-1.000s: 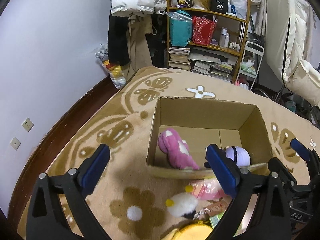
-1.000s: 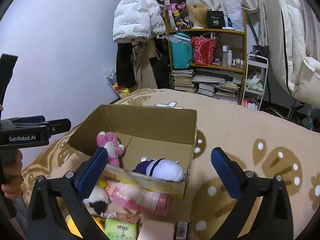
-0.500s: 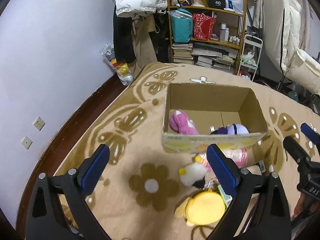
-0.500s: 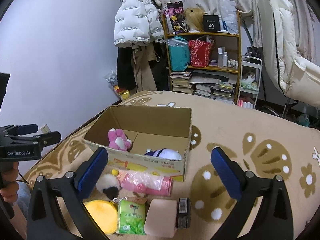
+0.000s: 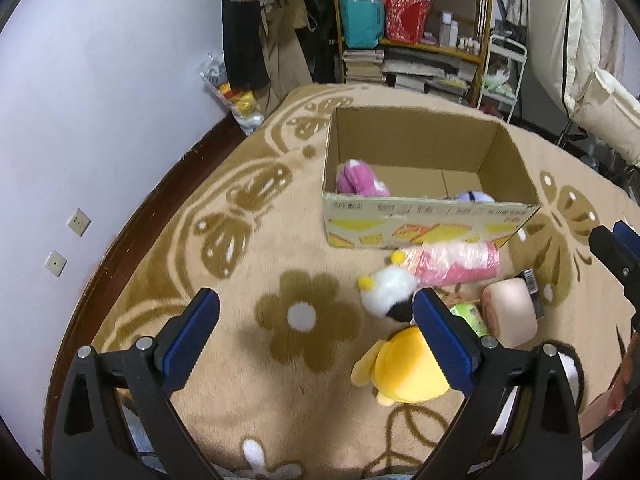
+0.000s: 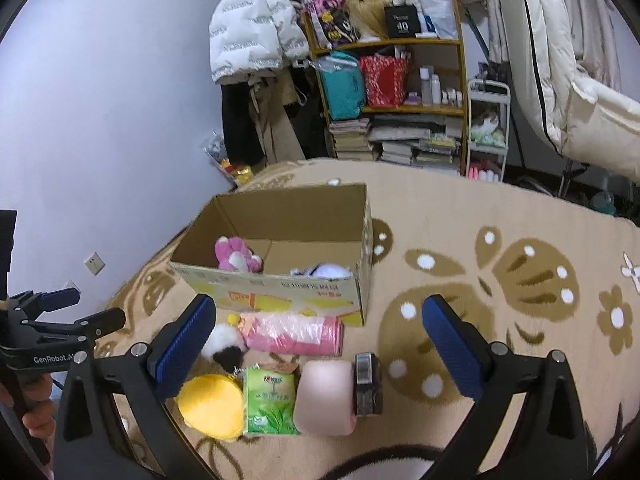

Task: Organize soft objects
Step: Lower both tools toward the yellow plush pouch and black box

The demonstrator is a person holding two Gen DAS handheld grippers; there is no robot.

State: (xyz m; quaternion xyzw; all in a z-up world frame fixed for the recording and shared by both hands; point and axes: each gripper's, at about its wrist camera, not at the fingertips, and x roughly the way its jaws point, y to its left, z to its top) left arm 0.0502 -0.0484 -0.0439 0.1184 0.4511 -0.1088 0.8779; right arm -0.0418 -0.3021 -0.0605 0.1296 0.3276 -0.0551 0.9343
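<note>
An open cardboard box stands on the rug, holding a pink plush and a purple-white plush. In front of it lie a white-black plush, a yellow plush, a pink wrapped roll, a pale pink cushion and a green tissue pack. My left gripper is open and empty above the rug. My right gripper is open and empty above the loose items.
A small black box lies beside the cushion. A beige patterned rug covers the floor. A cluttered shelf, hanging coats and a white cart stand at the back. The wall is at the left.
Both grippers have pulled back and up from the box; the box looks smaller and the loose items in front of it have come fully into view.
</note>
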